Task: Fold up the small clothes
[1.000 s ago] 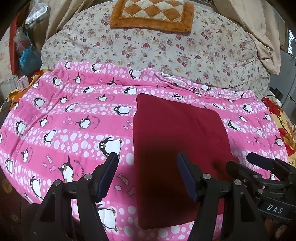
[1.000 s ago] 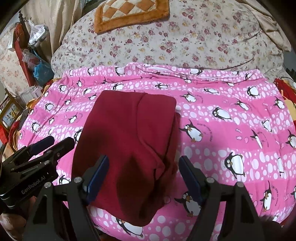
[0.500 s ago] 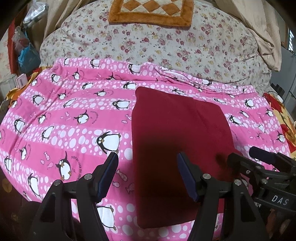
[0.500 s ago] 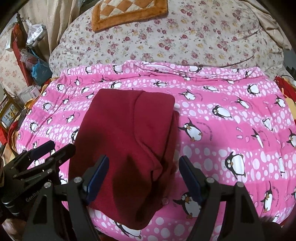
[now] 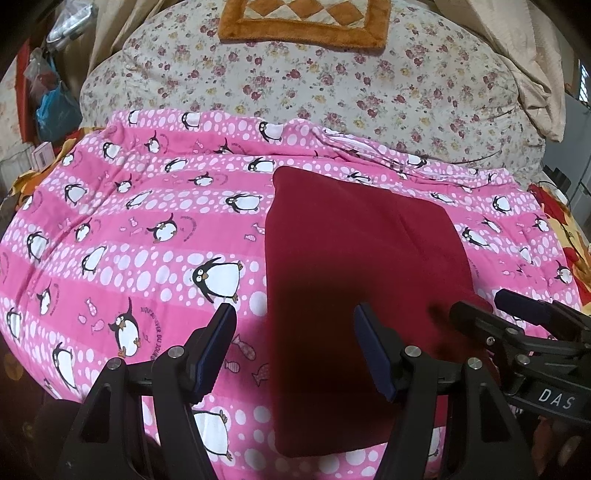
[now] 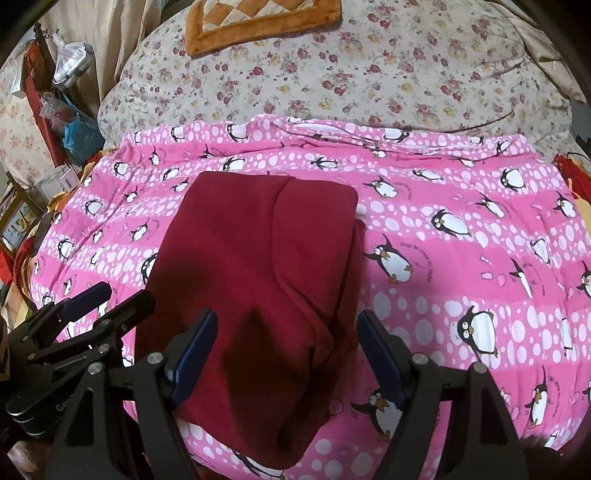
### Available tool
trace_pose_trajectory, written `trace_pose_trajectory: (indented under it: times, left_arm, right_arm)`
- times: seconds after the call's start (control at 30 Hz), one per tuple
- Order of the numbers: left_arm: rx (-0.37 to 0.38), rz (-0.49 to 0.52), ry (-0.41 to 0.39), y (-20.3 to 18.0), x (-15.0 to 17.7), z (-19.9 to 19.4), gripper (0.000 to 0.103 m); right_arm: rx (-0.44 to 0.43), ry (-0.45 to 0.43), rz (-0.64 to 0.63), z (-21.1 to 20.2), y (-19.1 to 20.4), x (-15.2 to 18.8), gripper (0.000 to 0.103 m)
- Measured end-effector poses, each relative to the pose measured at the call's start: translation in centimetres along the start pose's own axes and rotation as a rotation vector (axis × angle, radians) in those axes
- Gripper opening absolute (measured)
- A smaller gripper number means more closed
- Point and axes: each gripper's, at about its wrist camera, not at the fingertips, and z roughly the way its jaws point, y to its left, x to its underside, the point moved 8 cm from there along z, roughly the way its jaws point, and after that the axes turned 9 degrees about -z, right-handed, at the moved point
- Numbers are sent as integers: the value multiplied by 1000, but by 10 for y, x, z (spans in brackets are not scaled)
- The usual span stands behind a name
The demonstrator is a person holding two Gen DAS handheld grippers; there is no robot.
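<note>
While the garment (image 5: 354,295) lies folded lengthwise into a long dark-red rectangle on the pink penguin sheet (image 5: 147,229) covering the bed, neither tool is touching it. The left gripper (image 5: 291,350) hovers above the near left edge of the cloth, fingers (image 5: 218,347) well apart and holding nothing; one finger sits over the sheet and the other over the cloth, so the edge falls between them. The right gripper (image 6: 286,354) hovers over the near right portion, fingers (image 6: 194,354) likewise apart and empty, straddling the doubled layers where a folded flap (image 6: 314,258) overlaps the main panel. Each tool appears in the other's view, placed side by side at the near end of the garment. This positioning is judged consistent with preparing to pinch the two near corners together and carry them toward the far end, halving the rectangle. The right side shows thicker, uneven layering with a loose hem at the near corner, so a pinch there may miss the lower layer and let the fold slip. The floral quilt (image 5: 332,85) and an orange-bordered cushion (image 5: 306,18) lie beyond the sheet, clear of the working area. The task is judged partly complete.
</note>
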Motion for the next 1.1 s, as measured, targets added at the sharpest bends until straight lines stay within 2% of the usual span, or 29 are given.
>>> trace_pose_trajectory:
  times: [1.1]
  left_arm:
    - [-3, 4, 7, -1, 0, 5, 46]
  right_arm:
    - [-3, 19, 0, 9, -1, -1, 81]
